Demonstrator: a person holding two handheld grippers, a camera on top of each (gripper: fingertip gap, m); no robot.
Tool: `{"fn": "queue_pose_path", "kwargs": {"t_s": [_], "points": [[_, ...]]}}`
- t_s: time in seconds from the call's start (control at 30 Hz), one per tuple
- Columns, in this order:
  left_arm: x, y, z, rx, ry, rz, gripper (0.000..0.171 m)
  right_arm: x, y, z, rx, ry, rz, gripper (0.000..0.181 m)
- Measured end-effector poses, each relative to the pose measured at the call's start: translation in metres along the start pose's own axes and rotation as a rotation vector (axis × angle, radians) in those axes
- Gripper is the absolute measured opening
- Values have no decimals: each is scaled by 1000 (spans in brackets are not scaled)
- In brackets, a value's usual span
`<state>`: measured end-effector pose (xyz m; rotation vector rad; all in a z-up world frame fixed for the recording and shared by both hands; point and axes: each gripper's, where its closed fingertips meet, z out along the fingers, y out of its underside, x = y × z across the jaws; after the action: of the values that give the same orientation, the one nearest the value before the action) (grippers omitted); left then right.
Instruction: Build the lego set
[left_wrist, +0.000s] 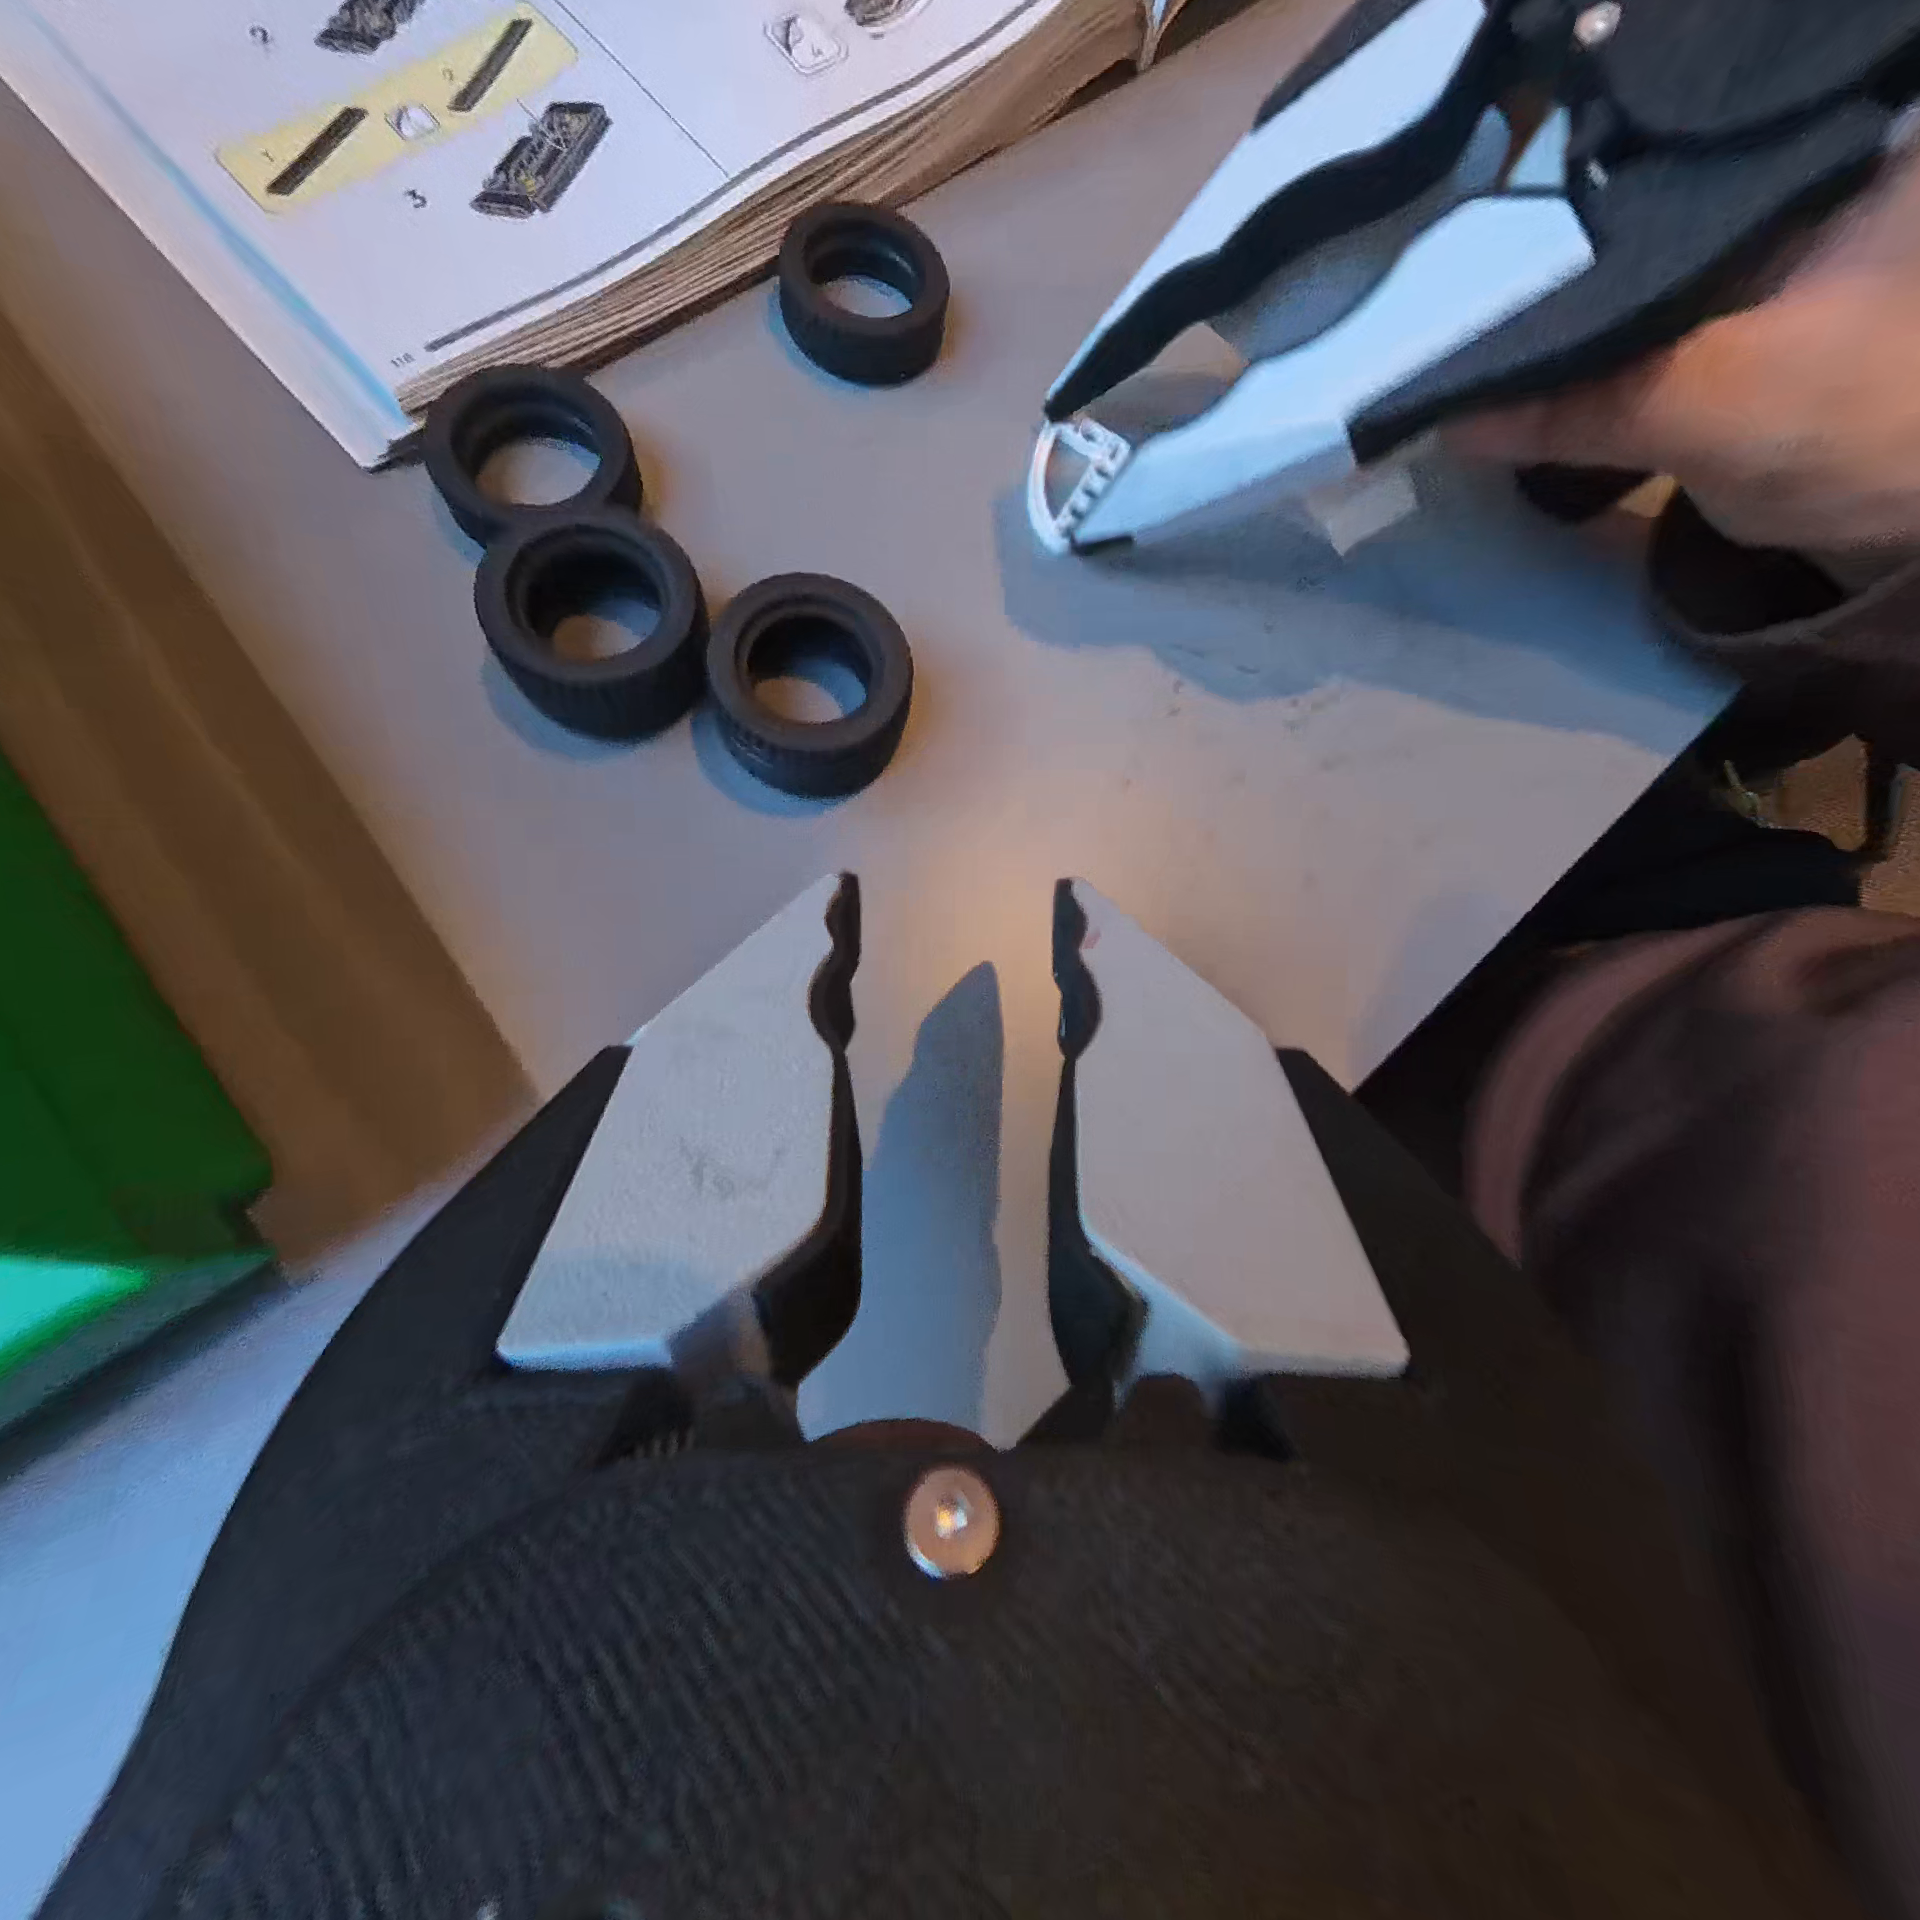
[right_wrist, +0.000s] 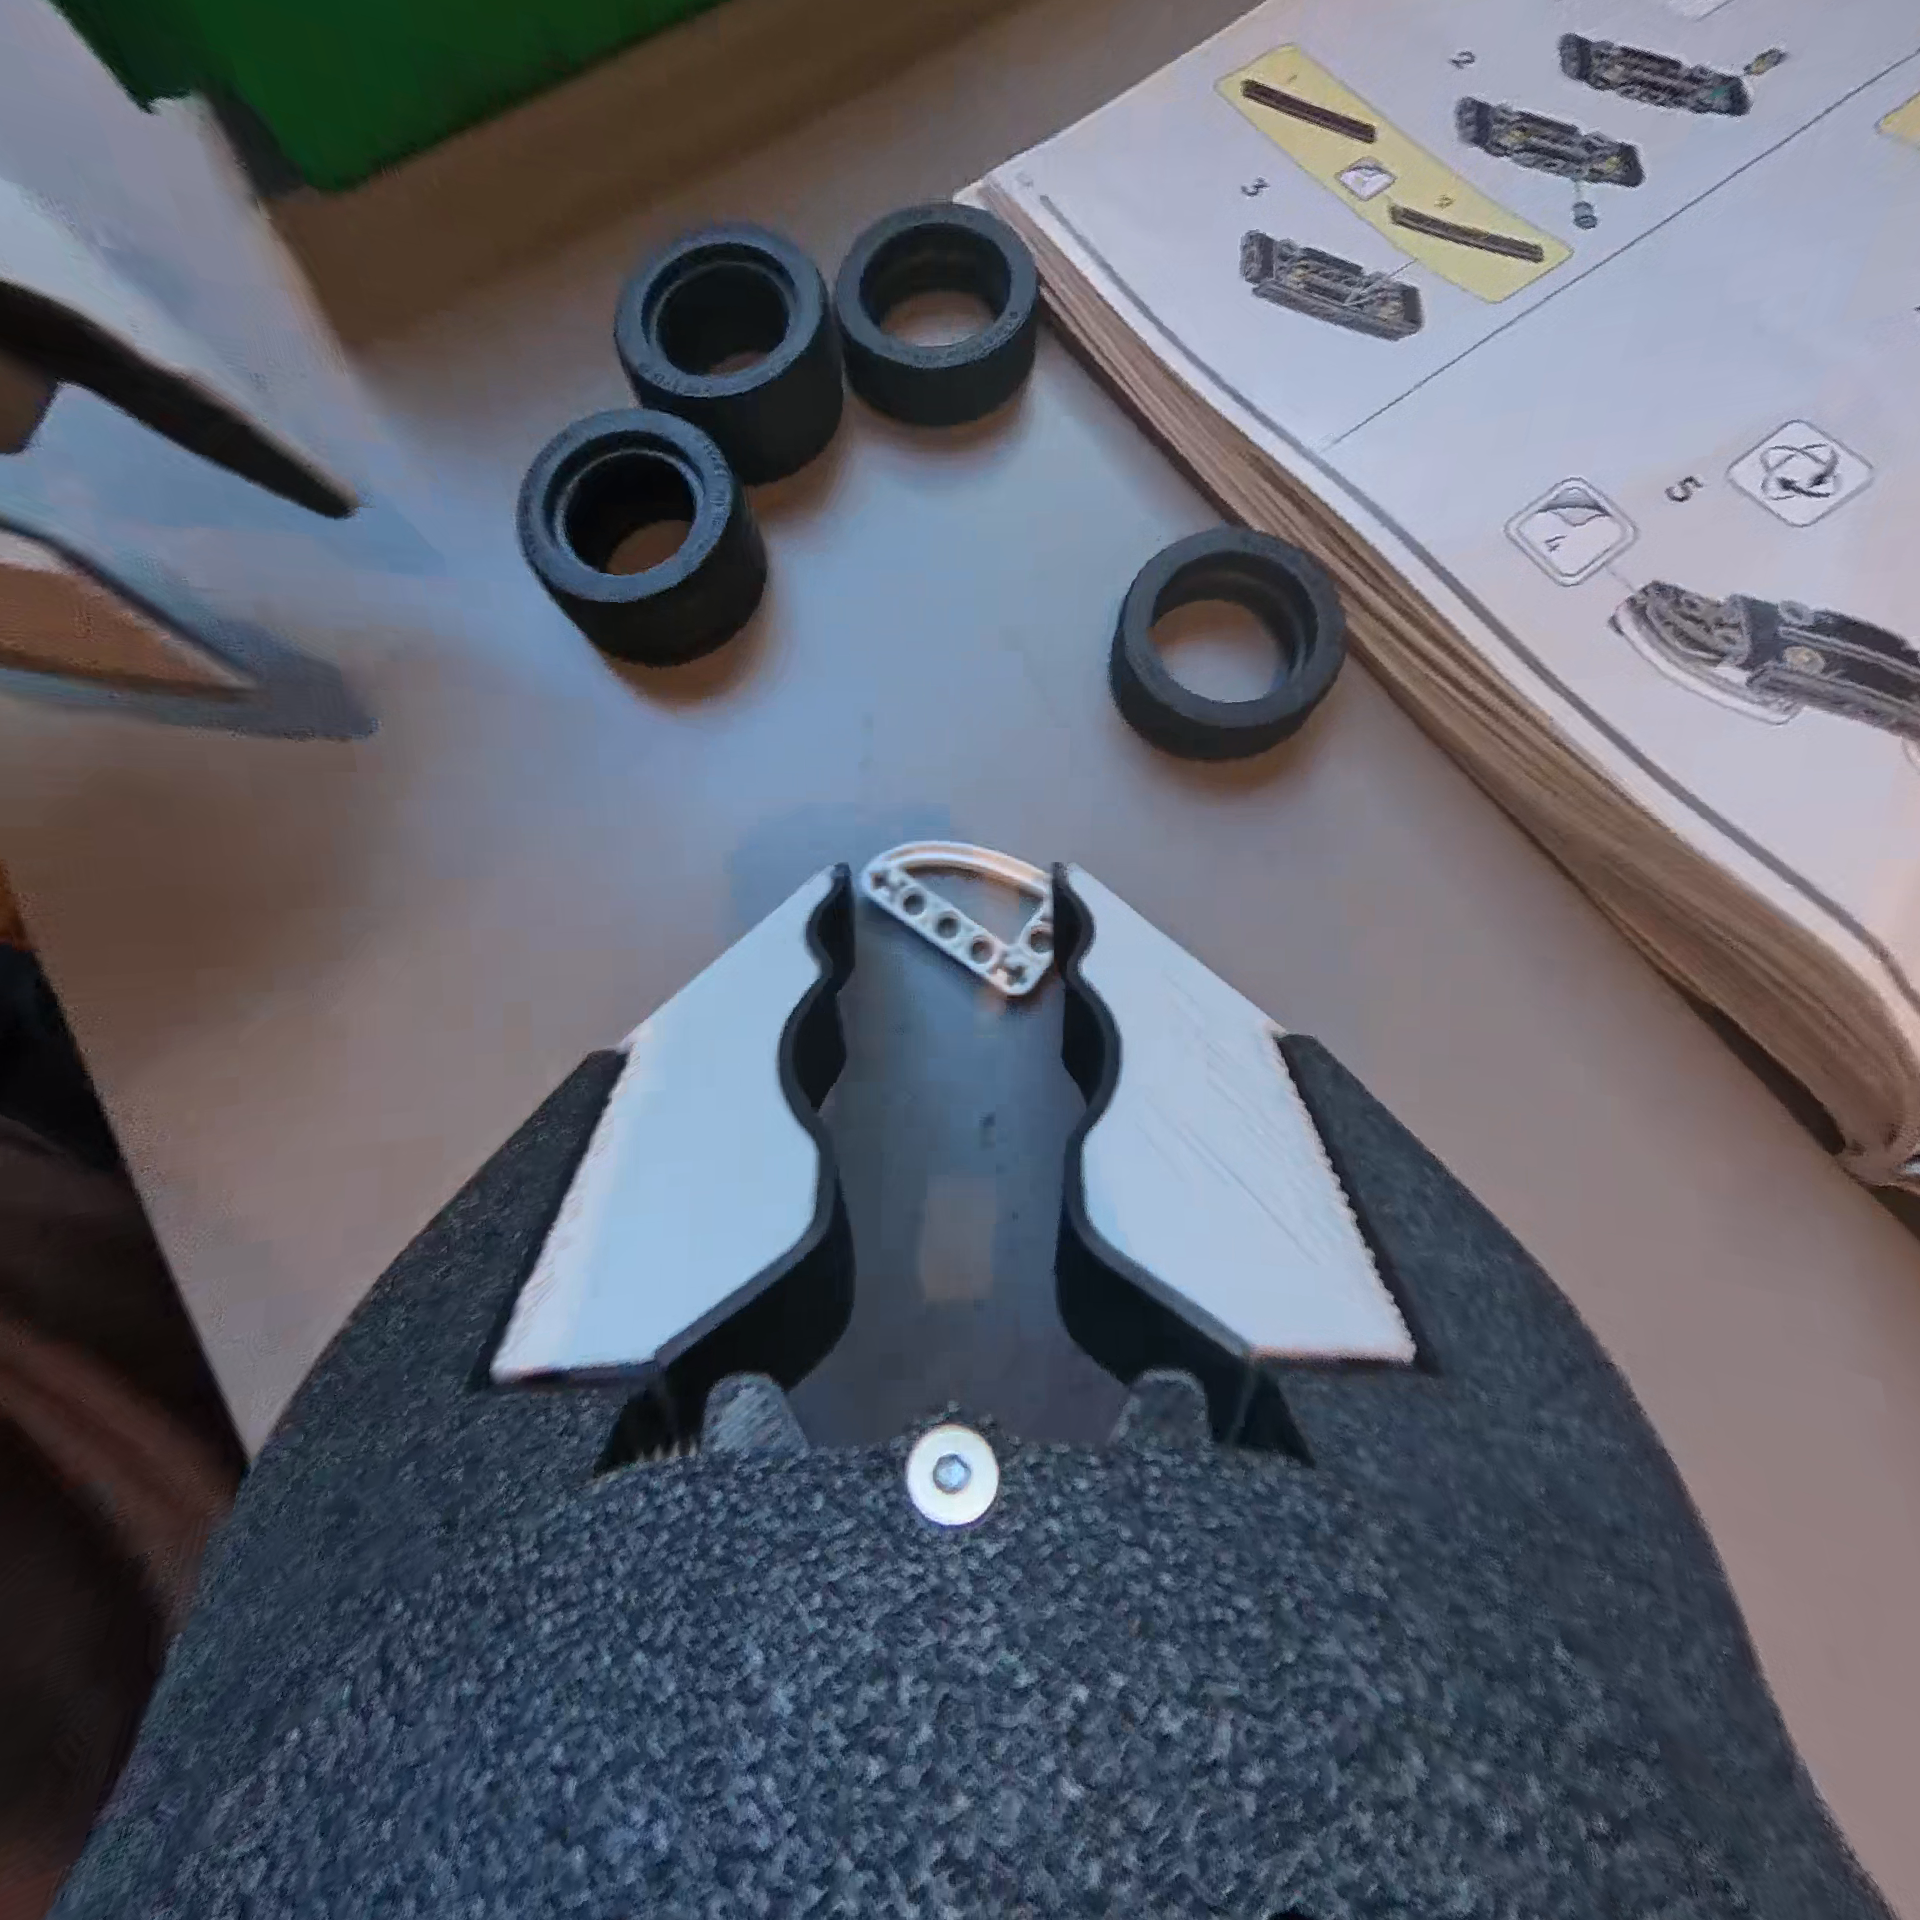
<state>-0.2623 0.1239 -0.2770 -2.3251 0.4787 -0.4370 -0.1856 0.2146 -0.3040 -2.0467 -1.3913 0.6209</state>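
Straddling a small white curved piece (right_wrist: 961, 920) on the table (right_wrist: 935, 748), the right gripper (right_wrist: 951, 894) sits with jaws apart. Left gripper (left_wrist: 956, 899) hovers open and empty; four black tires (right_wrist: 727, 343) lie beside the booklet (right_wrist: 1558, 416).

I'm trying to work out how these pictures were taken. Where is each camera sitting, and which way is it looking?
Left wrist view: sits on the left gripper, looks down its open, empty fingers at the grey table; a hand holds the right gripper far off.
Right wrist view: sits on the right gripper, looks down at the small white curved lego piece between its fingers.
Both show four black rubber tyres and the open instruction booklet.
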Motion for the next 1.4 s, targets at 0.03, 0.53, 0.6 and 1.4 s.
{"fn": "queue_pose_path", "kwargs": {"t_s": [0.03, 0.53, 0.6, 1.4], "points": [[0, 1, -4, 21, 4, 1, 35, 6, 1, -1, -15, 21, -6, 26], [-48, -42, -91, 497, -25, 234, 49, -29, -82, -40, 452, -45, -55, 32], [-72, -63, -108, 603, -115, 296, 52, -33, -102, -34, 553, -46, -64, 32], [-84, -98, -76, 326, 451, 165, 63, -22, -124, 0, 619, -58, -18, 23]]}}
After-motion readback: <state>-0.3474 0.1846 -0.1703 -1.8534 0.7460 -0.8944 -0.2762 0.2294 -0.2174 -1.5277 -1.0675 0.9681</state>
